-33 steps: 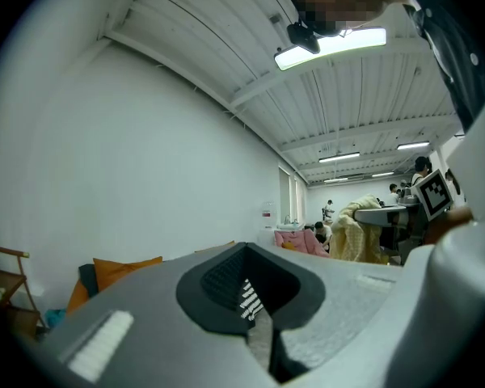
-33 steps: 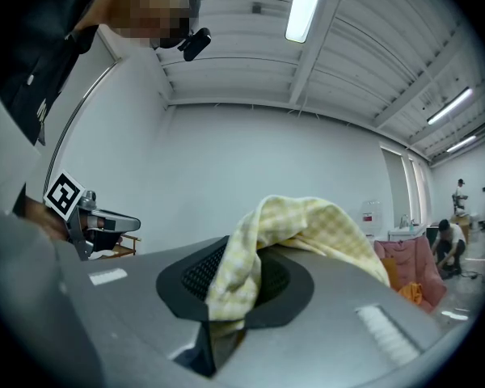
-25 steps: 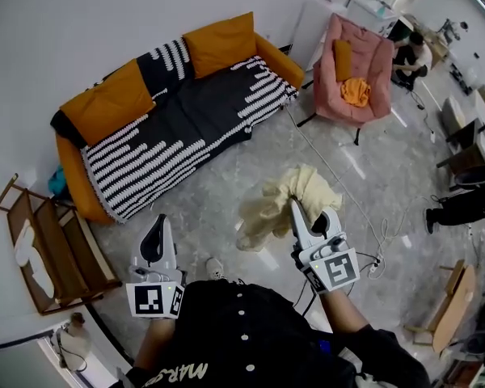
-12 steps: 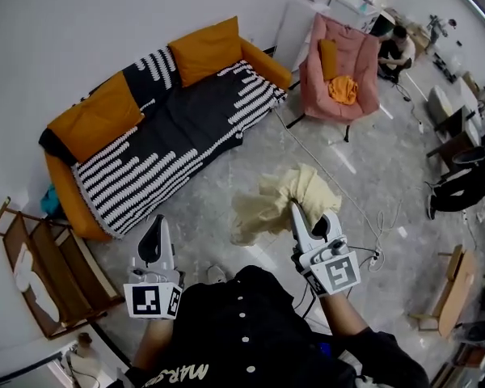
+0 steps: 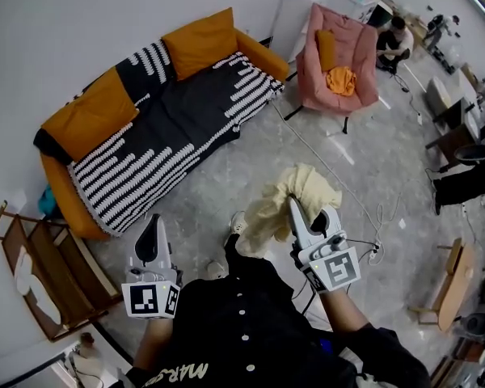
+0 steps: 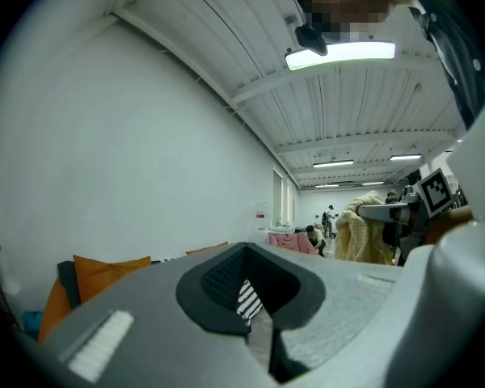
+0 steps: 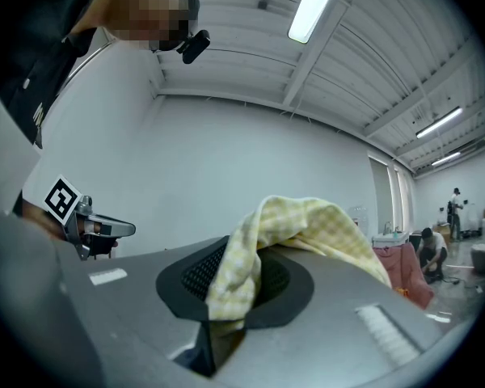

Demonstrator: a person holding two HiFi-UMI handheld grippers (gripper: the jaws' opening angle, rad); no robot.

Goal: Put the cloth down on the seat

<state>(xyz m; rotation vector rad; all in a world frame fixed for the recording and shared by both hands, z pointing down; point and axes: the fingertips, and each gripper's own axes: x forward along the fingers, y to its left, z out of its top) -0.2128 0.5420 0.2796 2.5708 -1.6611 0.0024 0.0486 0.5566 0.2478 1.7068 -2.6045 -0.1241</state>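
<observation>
A pale yellow checked cloth [image 5: 287, 200] hangs in a bunch from my right gripper [image 5: 294, 207], which is shut on it above the grey floor. In the right gripper view the cloth [image 7: 299, 233] drapes out from between the closed jaws. My left gripper [image 5: 151, 234] is held low at the left, shut with nothing in it [image 6: 255, 314]. The orange sofa [image 5: 81, 208] with a black-and-white striped throw [image 5: 170, 136] on its seat lies ahead to the left, well apart from both grippers. Two orange cushions [image 5: 87, 113] lean on its back.
A pink armchair [image 5: 338, 59] holding an orange cloth [image 5: 340, 79] stands at the back right. A wooden rack [image 5: 40, 265] is at the left. A white cable [image 5: 339, 176] runs across the floor. People sit and stand at the right edge [image 5: 457, 188].
The view has shifted a little; the sofa and armchair sit slightly nearer. The cloth stays gripped and now hangs closer to the person's body. A shoe shows under it.
</observation>
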